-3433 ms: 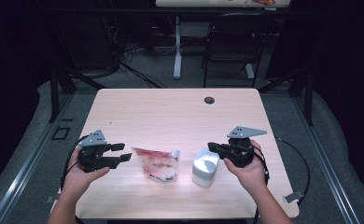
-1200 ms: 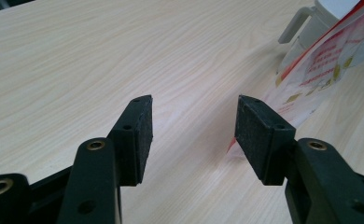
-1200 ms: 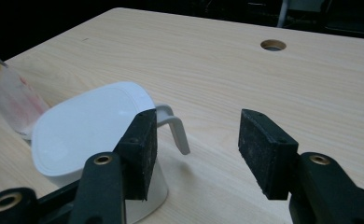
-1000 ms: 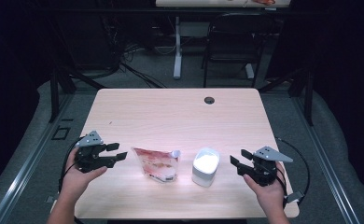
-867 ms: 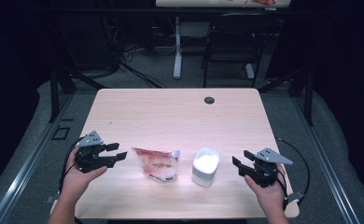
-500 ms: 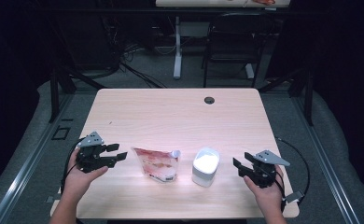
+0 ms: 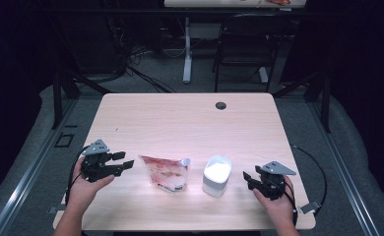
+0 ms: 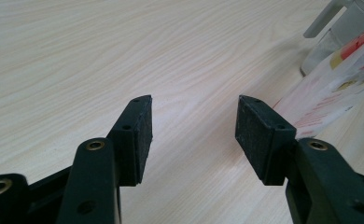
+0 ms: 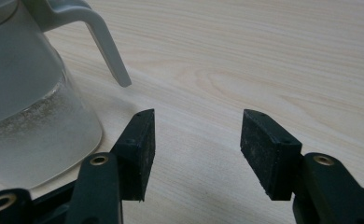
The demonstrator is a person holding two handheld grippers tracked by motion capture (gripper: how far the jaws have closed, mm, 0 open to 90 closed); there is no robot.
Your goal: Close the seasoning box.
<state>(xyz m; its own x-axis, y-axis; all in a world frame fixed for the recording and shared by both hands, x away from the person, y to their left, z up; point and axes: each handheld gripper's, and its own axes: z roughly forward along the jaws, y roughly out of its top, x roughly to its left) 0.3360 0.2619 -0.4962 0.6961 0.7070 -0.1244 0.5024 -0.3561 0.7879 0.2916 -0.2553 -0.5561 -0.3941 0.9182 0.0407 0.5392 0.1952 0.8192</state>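
One pouch [image 7: 166,173], one jug [image 7: 216,175], possibly plastic; left gripper [image 7: 122,163], right gripper [image 7: 248,178] jaws apart, empty.

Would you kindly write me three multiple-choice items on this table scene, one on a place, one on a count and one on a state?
1. Where does the pouch lie?
A. Between the left tool and the jug
B. Beside the cable hole at the table's far edge
C. To the right of the right tool

2. How many things lie between the two tools on the table?
A. One
B. Two
C. Four

3. What state is the right tool in?
A. Shut on the jug's handle
B. Shut on the pouch
C. Open, holding nothing

Answers:
1. A, since the high view shows the pouch just left of the jug and right of the left tool.
2. B, the pouch and the jug.
3. C, as the right gripper view shows its jaws apart over bare wood, beside the jug.
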